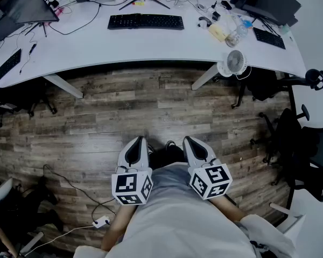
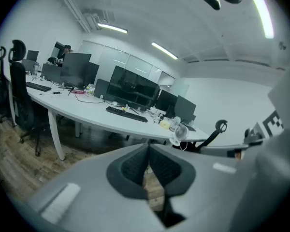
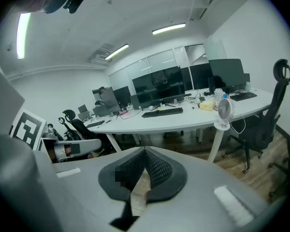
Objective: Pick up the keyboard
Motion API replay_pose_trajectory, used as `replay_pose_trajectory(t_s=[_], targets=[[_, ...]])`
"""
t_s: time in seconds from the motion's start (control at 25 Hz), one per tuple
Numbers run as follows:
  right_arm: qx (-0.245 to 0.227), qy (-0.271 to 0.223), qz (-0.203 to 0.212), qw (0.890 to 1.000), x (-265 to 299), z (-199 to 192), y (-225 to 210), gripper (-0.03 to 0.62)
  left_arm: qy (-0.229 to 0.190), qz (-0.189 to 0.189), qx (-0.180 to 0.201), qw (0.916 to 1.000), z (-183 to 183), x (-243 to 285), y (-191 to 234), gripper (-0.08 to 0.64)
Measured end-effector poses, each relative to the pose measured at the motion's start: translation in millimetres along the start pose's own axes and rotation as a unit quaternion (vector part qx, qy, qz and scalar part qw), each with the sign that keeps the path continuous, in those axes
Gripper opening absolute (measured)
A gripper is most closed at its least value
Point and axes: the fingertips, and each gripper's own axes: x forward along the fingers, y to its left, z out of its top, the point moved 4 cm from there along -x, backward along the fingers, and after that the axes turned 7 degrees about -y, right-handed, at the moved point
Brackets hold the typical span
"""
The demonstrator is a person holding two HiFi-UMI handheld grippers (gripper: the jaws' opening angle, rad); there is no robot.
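The long black keyboard [image 1: 145, 21] lies on the curved white bench [image 1: 124, 50], well apart from the person, who holds the left tongs [image 1: 137, 142] and right tongs [image 1: 190, 142] low at the waist, both closed on nothing, presumably because no approach has begun.

black keyboard [image 1: 146, 21] on white desk [image 1: 151, 48]. white fan [image 1: 237, 61] at desk's edge. floor [image 1: 124, 107] beneath desk: brown-grey wood planks. chairs [image 1: 312, 149] beside desk black.
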Motion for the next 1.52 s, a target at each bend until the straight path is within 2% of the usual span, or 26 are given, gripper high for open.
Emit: replay_pose_trajectory(t_s=[0.32,0.44,0.56,0.68,0.8,0.88,1.0,1.12,1.24,1.52], targets=[[0.003,0.018,-0.012,1.000,7,-8,-1,-0.009,0.016,-0.016,0.000,0.9997,-2,14,3,0.000],[0.004,0.015,0.007,1.000,15,-5,-3,-0.009,0.016,-0.022,-0.002,0.9996,-1,25,2,0.000],[0.004,0.006,0.021,1.000,30,2,-7,-0.011,0.014,-0.011,0.006,0.9998,4,38,6,0.000],[0.033,-0.009,0.022,0.999,53,16,-22,-0.011,0.012,-0.002,0.019,0.9998,15,58,14,0.000],[0.060,-0.029,0.040,0.997,77,33,-35,-0.005,-0.007,0.011,0.030,0.9995,32,80,23,0.000],[0.062,-0.028,0.051,0.996,95,43,-42,0.025,-0.022,0.022,0.046,0.9984,42,95,28,0.000],[0.063,-0.025,0.041,0.997,123,60,-59,0.028,-0.026,0.032,0.085,0.9955,55,122,30,0.000],[0.060,-0.025,0.032,0.997,146,80,-76,-0.012,-0.039,0.025,0.101,0.9938,72,151,26,0.000],[0.065,-0.029,0.038,0.997,171,98,-91,-0.012,-0.057,0.022,0.116,0.9913,92,178,25,0.000],[0.080,-0.035,0.070,0.994,218,134,-118,-0.002,-0.059,0.003,0.166,0.9843,119,236,11,0.000]])
